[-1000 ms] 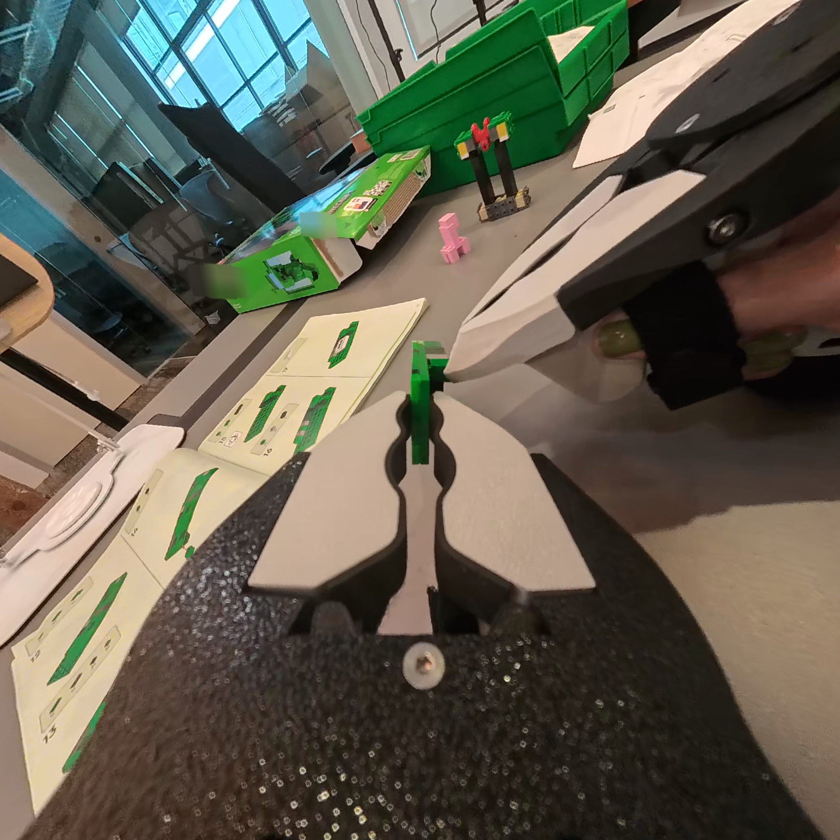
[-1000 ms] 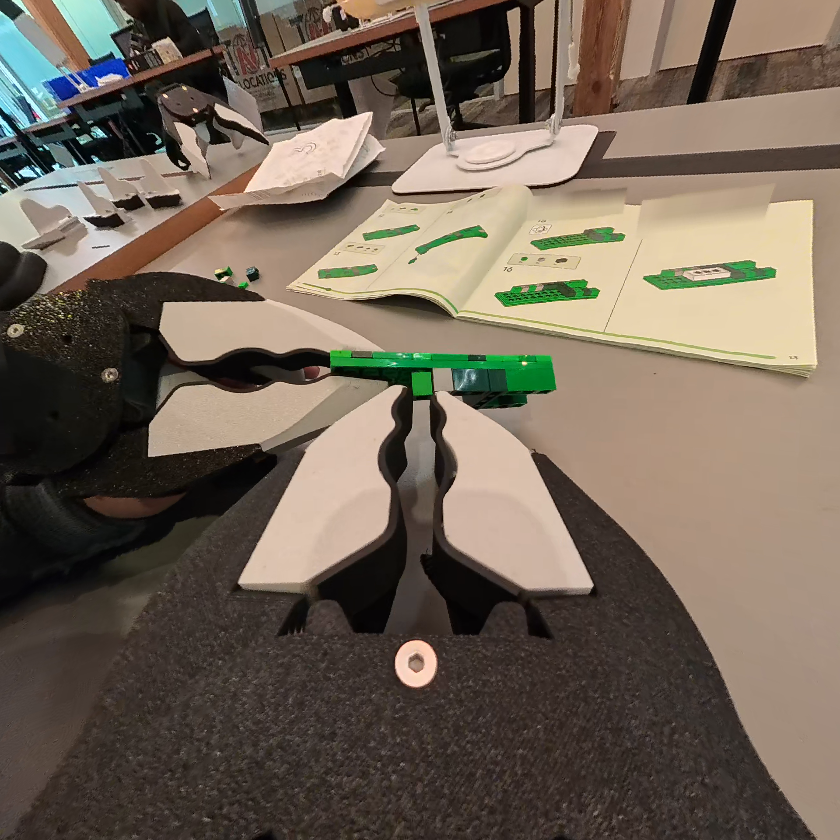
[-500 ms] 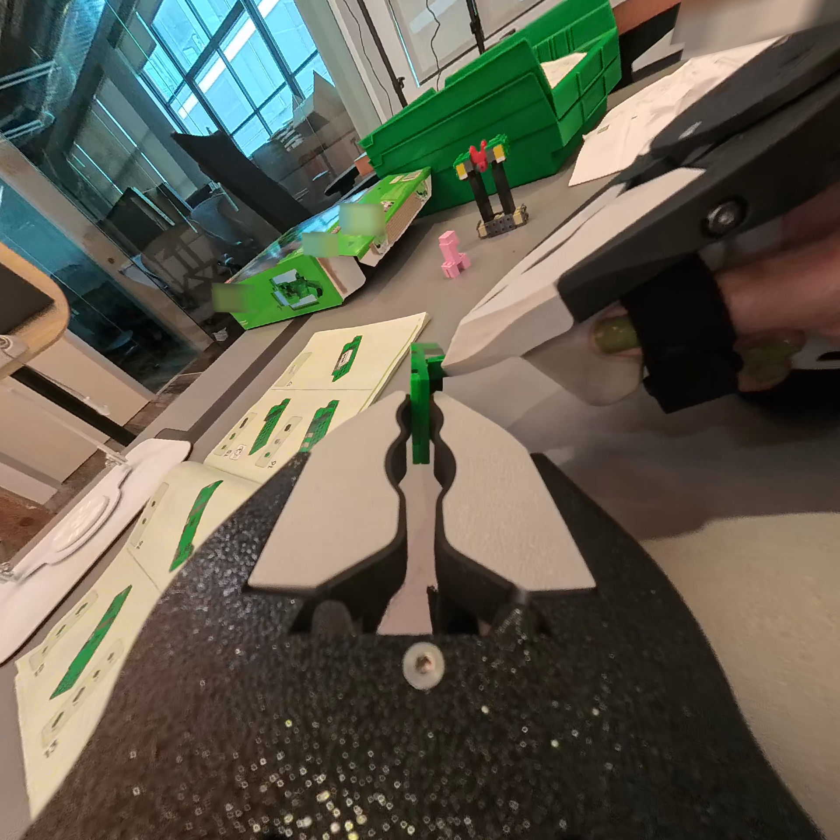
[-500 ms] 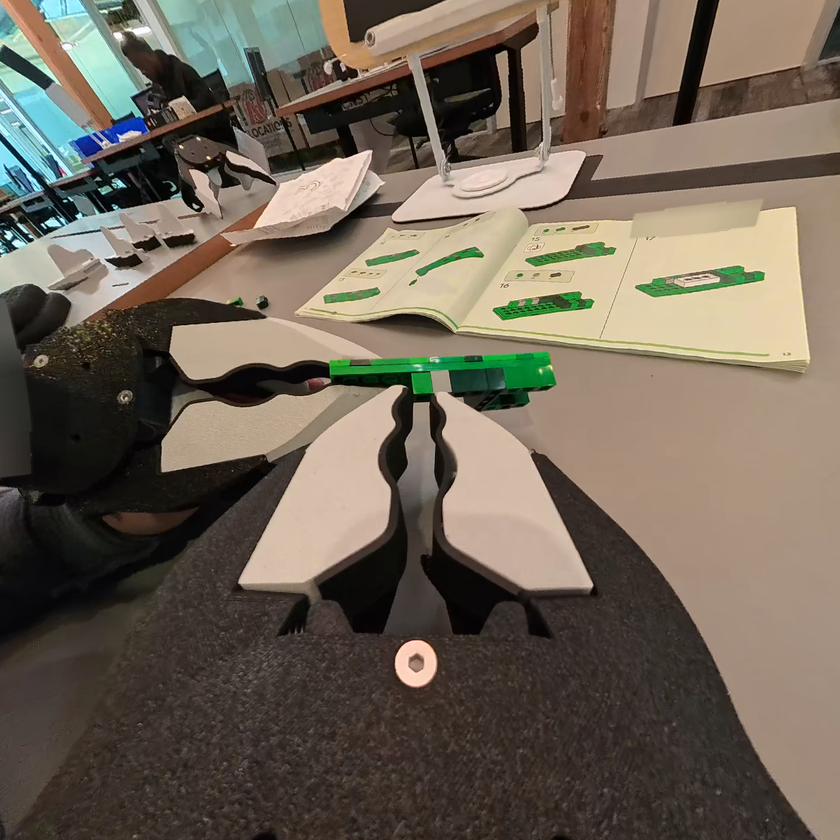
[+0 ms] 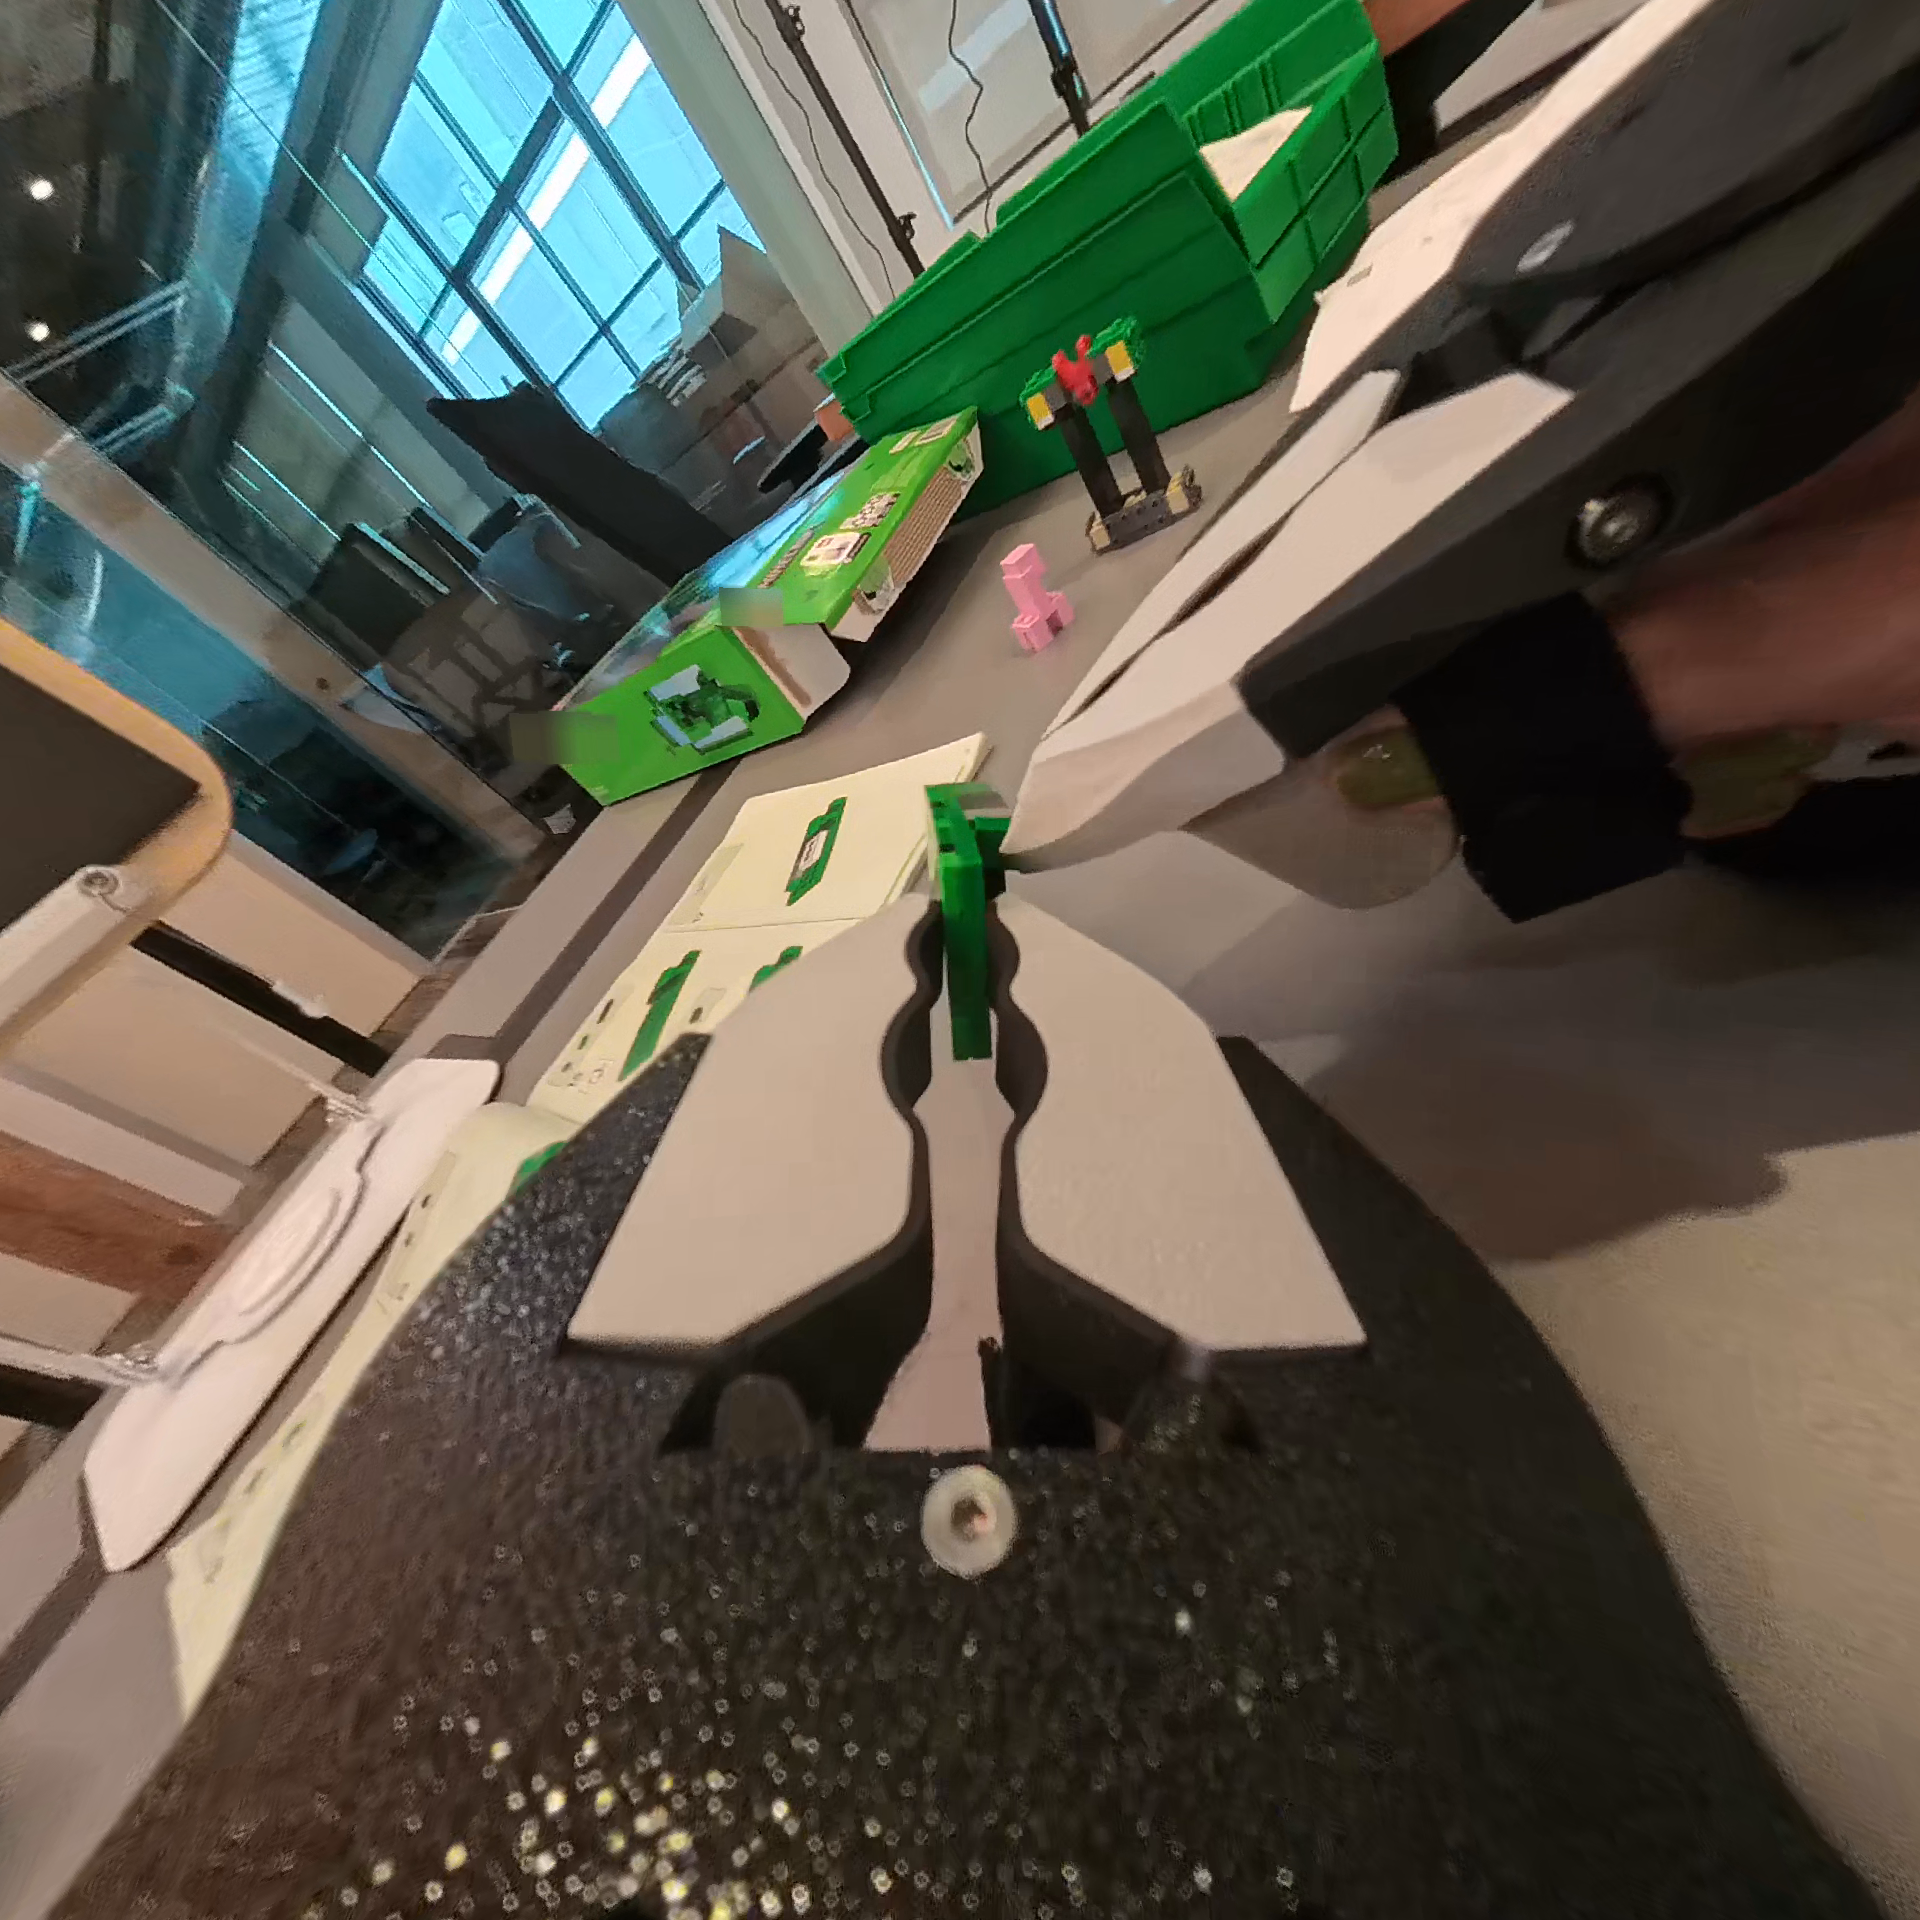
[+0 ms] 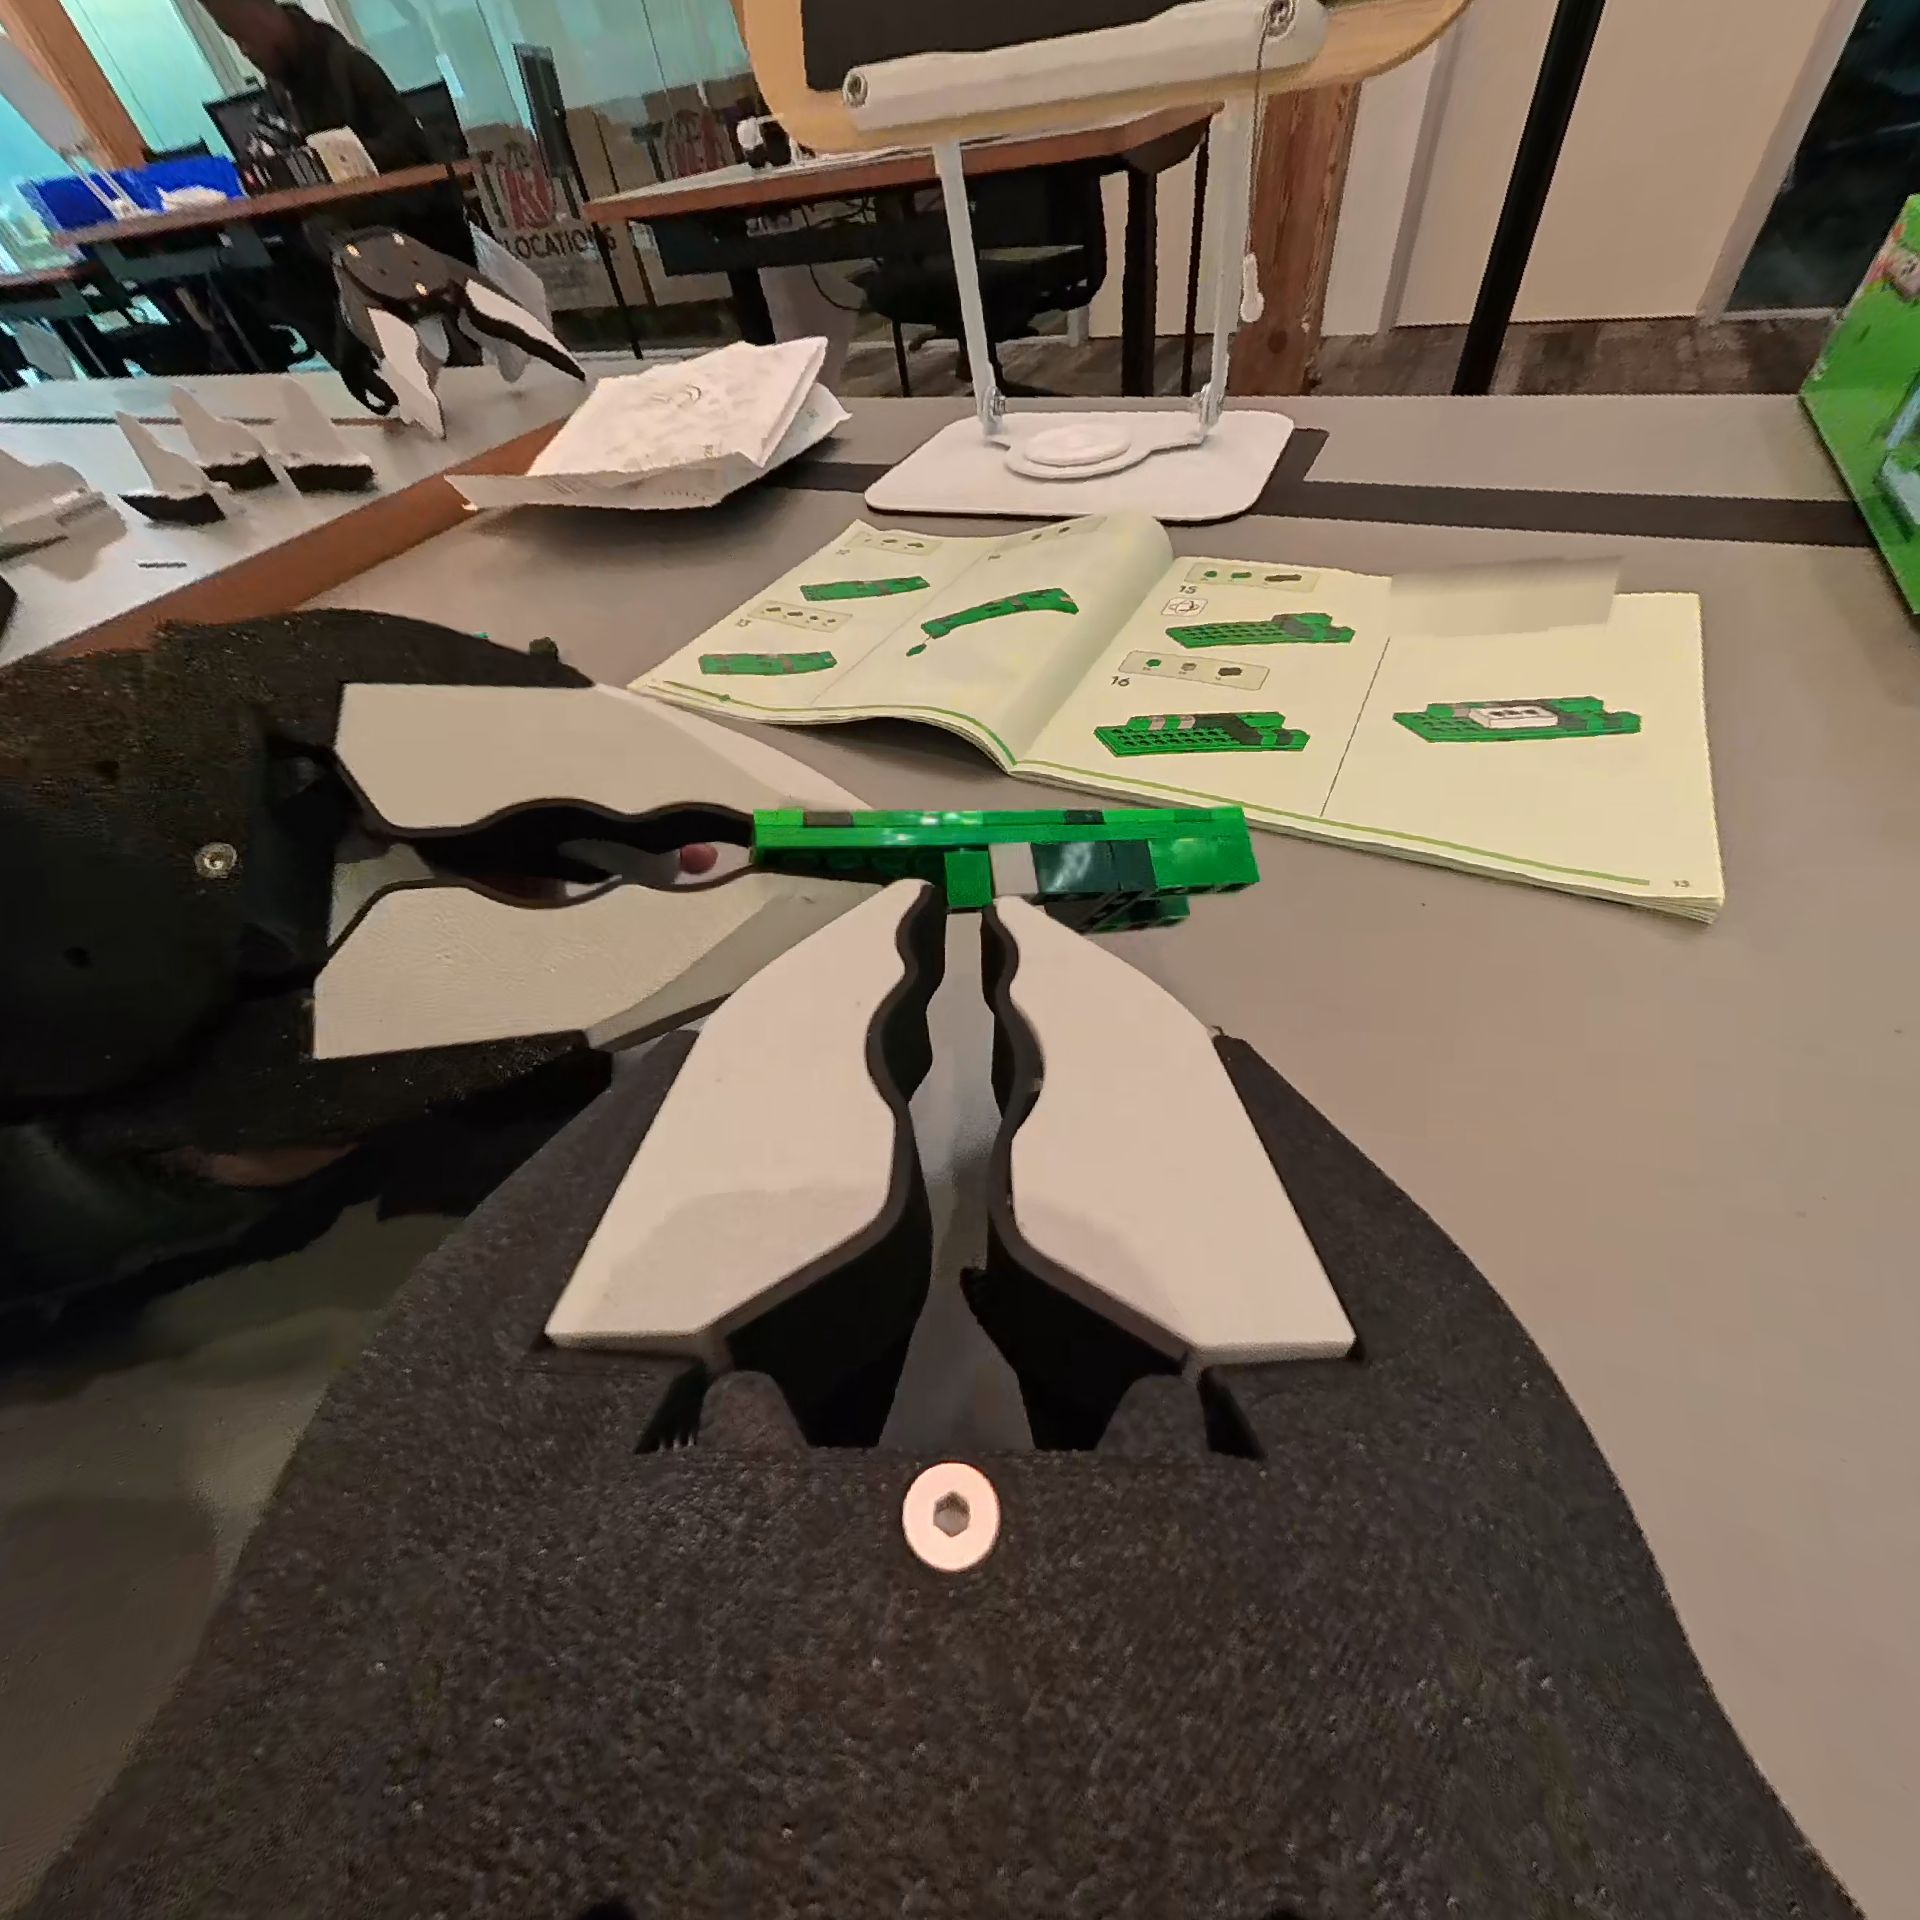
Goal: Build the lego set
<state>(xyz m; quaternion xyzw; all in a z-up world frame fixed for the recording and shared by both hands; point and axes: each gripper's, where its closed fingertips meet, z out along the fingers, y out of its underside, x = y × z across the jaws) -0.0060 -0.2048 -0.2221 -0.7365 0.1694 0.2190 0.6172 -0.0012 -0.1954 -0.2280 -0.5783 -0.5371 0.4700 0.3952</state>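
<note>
Steadiness counts: left tongs [image 5: 961,935] pinch the green build [image 6: 997,847] endwise, right tongs [image 6: 961,904] seemingly nip its side, so squeeze squarely.

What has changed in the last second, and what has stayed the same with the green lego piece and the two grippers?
Little changed. Both cameras tilted upward a bit, so the instruction booklet sits lower in the right wrist view. Nothing was taken or released: the left hand-held gripper stays shut on one end of the green lego assembly, and the right hand-held gripper still touches its middle.
</note>
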